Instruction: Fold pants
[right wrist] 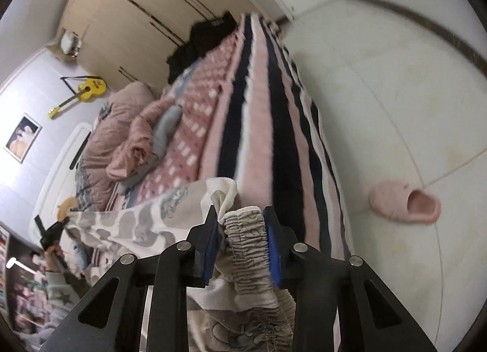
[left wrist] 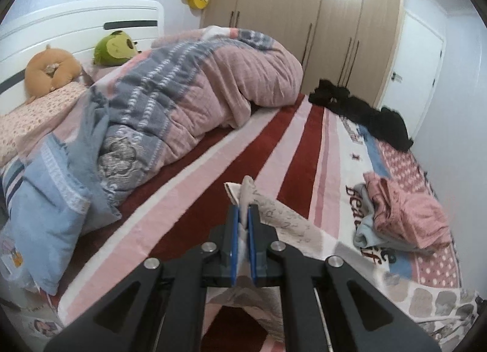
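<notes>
The pants [left wrist: 286,224] are white with a grey print. My left gripper [left wrist: 243,210] is shut on a thin fold of them and holds it above the striped bedspread [left wrist: 213,175]. The cloth runs down to the right over the bed. My right gripper [right wrist: 242,215] is shut on the gathered elastic waistband [right wrist: 248,242] near the bed's edge. In the right wrist view the pants [right wrist: 127,227] stretch left to the other gripper [right wrist: 51,234], small at the far left, its jaws too small to read.
A rumpled pink and grey quilt [left wrist: 182,84] and blue pillow [left wrist: 45,215] fill the bed's left. A pink and blue clothes pile [left wrist: 404,215] and black garment [left wrist: 365,111] lie right. A wardrobe [left wrist: 304,17] stands behind. A pink slipper [right wrist: 404,204] lies on the floor.
</notes>
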`<state>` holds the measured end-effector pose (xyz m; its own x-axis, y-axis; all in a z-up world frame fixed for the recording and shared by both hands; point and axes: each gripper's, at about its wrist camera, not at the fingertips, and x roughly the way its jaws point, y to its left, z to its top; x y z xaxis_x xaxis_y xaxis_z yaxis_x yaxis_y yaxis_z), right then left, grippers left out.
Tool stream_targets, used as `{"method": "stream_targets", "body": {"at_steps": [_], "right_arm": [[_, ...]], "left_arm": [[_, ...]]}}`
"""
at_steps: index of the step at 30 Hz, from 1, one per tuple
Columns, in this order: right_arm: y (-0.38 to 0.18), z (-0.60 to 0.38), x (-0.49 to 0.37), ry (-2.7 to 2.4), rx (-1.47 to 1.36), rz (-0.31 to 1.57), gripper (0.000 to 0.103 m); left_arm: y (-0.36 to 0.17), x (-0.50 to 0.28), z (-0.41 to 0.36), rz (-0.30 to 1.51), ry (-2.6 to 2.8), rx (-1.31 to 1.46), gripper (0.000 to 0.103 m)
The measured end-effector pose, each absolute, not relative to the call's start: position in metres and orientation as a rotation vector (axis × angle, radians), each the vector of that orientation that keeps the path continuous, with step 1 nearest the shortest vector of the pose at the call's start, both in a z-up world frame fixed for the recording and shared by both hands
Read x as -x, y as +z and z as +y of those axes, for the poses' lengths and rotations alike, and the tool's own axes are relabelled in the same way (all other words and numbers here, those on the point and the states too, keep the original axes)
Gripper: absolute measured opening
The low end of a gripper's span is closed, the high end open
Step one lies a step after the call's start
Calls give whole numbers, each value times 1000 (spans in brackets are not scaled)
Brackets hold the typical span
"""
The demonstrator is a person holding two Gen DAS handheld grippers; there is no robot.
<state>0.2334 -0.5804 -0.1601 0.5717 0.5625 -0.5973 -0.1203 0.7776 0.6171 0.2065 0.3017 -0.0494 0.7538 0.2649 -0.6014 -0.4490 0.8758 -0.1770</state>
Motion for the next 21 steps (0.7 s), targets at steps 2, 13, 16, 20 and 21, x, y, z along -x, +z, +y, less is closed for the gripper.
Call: {"method": "stream_targets", "body": {"at_steps": [2, 13, 16, 20, 21], "right_arm": [[-141, -579, -216, 401, -546, 808, 22], [-118, -594, -102, 317, -599, 637, 16], [-145, -601, -78, 286, -659, 677, 8], [-173, -590, -67, 279, -659, 780, 9], [-173, -584, -67, 284, -644, 795, 13]], "left_arm": [[-48, -193, 308, 589, 397, 329, 4], [-90, -93, 353, 553, 360, 425, 4], [-119, -77, 362, 597, 354, 447, 4], [-150, -66, 369, 673, 366, 475, 6], [-155, -65, 371, 688, 371, 479, 8]]}}
